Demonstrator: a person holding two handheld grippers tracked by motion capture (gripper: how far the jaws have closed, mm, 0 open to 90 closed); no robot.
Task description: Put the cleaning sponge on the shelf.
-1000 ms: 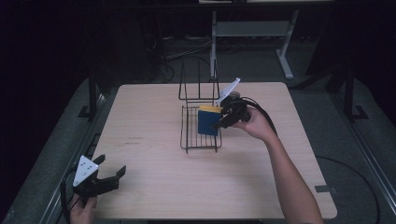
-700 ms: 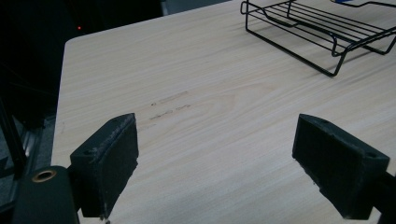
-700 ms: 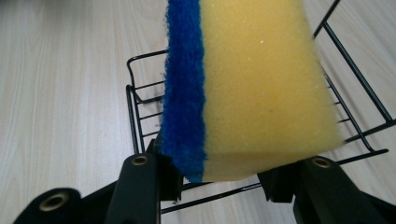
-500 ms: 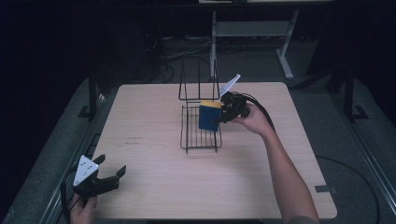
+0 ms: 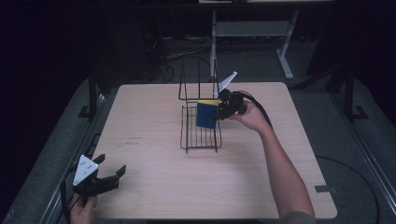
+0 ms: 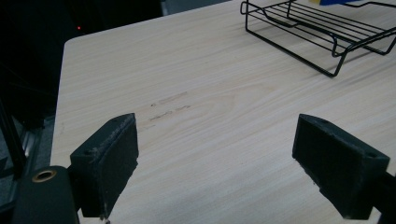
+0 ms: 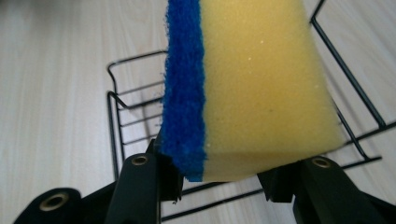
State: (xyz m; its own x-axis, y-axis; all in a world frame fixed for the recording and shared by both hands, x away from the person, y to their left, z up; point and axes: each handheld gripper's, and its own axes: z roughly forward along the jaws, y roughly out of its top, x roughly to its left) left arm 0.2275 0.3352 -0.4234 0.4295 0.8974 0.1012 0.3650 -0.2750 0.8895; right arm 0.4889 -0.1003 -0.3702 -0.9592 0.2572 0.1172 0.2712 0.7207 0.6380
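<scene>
- Left gripper point(image 5: 108, 179) sits low at the near left corner, jaws spread wide.
- Right gripper point(image 5: 219, 111) reaches forward on an outstretched forearm, jaws clamped.

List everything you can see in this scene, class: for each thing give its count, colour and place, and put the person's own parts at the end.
Sponge: one, yellow with a blue scouring side, held upright over the wire rack.
Wire rack: one, black, at the middle of the table, its tall end on the far side.
Table: one, pale wood, faint marks left of the rack.
Metal frame: one, grey, on the floor beyond the table.
Left claw: one, black with a grey plate, near the table's near left corner, jaws open with nothing between them.
Right claw: one, black, beside the rack, shut on the sponge.
Person's right forearm: one, reaching in from the bottom right.
</scene>
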